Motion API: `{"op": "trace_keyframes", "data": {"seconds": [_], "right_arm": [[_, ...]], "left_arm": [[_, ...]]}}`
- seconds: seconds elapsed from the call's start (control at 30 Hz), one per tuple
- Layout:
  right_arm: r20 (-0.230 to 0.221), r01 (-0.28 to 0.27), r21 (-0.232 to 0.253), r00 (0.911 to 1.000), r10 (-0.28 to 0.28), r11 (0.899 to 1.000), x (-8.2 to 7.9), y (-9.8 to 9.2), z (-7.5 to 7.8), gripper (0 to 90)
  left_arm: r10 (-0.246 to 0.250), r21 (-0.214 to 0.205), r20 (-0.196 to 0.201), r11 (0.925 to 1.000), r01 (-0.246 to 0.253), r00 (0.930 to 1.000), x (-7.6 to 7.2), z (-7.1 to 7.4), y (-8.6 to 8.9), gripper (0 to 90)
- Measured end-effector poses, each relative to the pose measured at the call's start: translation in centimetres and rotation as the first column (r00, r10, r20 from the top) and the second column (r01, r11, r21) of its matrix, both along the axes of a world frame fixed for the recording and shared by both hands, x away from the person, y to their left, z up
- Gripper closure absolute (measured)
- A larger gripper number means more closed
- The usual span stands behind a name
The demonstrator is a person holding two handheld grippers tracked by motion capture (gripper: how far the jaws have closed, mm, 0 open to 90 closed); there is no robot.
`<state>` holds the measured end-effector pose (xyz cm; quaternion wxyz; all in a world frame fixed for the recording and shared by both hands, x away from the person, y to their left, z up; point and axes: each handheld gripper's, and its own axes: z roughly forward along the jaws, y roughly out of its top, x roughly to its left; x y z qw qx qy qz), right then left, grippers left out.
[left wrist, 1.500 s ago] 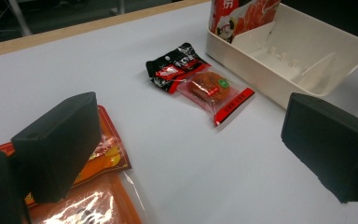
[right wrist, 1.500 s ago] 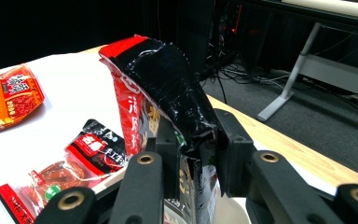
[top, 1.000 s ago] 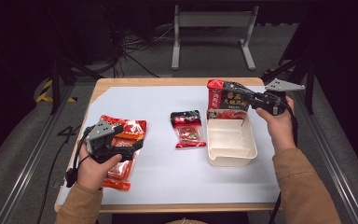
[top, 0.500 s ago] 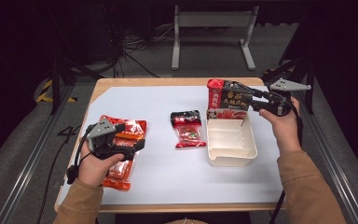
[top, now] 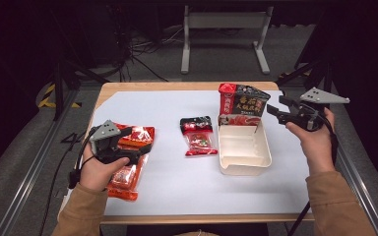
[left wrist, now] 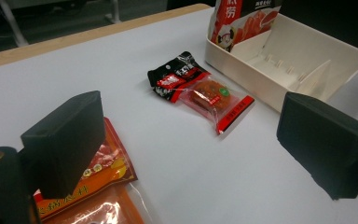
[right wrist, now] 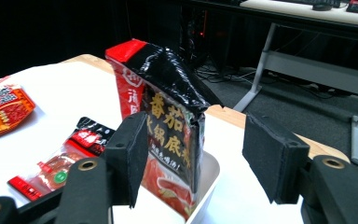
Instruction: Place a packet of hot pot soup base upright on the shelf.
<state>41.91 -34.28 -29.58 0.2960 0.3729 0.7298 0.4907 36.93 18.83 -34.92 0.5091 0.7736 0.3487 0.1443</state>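
Black-red pouch (top: pixel 242 105) upright in bin (top: pixel 243 150), right tongs (top: pixel 277 110) just opened (clear) — left tongs (top: pixel 145 146) wide

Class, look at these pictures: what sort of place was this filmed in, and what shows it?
Probably a lab or workshop set up for recording, not a kitchen. A white-covered table stands alone on grey carpet, cables trail over the floor behind it, and a metal desk frame stands in the dark beyond.

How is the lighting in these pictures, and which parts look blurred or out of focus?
High view: white table sheet brightly lit, surroundings dark, overall soft. Left gripper view: near black jaws blurred, small red-and-black snack packet fairly sharp. Right gripper view: glare on the tall red-and-black glossy pouch standing in the cream plastic tray; background dim.
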Motion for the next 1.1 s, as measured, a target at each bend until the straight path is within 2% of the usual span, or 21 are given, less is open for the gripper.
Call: {"op": "trace_keyframes", "data": {"seconds": [0.13,0.23,0.27,0.33,0.43,0.5,0.63,0.73,0.83,0.93,0.97,1.1], "right_arm": [[-0.018,-0.002,0.004,0.9998,0.002,1.000,-1.5,-0.3,0.4,39.6],[-0.036,-0.009,0.020,0.9993,0.009,1.000,-2.2,-0.5,0.4,37.3],[-0.036,-0.009,0.020,0.9993,0.009,1.000,-2.2,-0.5,0.4,37.3],[-0.060,-0.025,0.055,0.9978,0.028,0.998,-2.6,-0.7,0.4,36.8],[-0.074,-0.029,0.039,0.9967,0.032,0.999,-3.1,-0.7,0.1,37.3],[-0.085,-0.045,0.036,0.9952,0.048,0.998,-3.5,-0.6,-0.2,37.6],[-0.103,-0.062,0.003,0.9928,0.062,0.998,-4.3,-0.4,-0.9,37.4],[-0.098,-0.077,-0.013,0.9923,0.075,0.997,-4.8,-0.1,-1.6,37.3],[-0.097,-0.075,0.011,0.9924,0.076,0.997,-4.9,0.0,-2.6,37.4],[-0.114,-0.077,-0.002,0.9905,0.077,0.997,-4.7,0.0,-3.0,37.3],[-0.110,-0.071,0.015,0.9912,0.073,0.997,-4.8,-0.1,-3.2,37.0],[-0.108,-0.079,0.006,0.9909,0.079,0.997,-4.9,0.1,-3.4,36.5]], "left_arm": [[-0.003,0.012,0.009,0.9999,0.003,1.0000,0.1,0.2,0.2,10.3],[-0.007,0.015,0.009,0.9999,0.007,0.9999,0.1,0.2,0.2,9.9],[-0.006,0.024,0.022,0.9997,0.006,0.9997,0.2,0.2,0.4,9.9],[0.006,0.015,0.034,0.9999,-0.006,0.9994,0.2,0.2,0.4,7.3],[-0.013,-0.013,0.060,0.9998,0.014,0.9981,0.1,0.4,0.7,5.2],[-0.003,-0.031,0.054,0.9995,0.005,0.9985,0.1,0.5,0.8,4.9],[0.006,-0.036,0.042,0.9993,-0.004,0.9991,0.2,0.5,1.2,5.0],[0.005,-0.033,0.041,0.9995,-0.004,0.9991,0.2,0.7,1.6,7.2],[0.014,-0.048,0.031,0.9987,-0.012,0.9994,0.0,1.1,1.8,12.4],[0.011,-0.040,0.028,0.9992,-0.010,0.9995,-0.1,1.2,1.9,13.9],[0.013,-0.039,0.029,0.9992,-0.012,0.9995,-0.1,1.2,2.0,14.3],[0.022,-0.023,0.032,0.9995,-0.021,0.9993,0.1,1.3,2.4,16.3]]}}
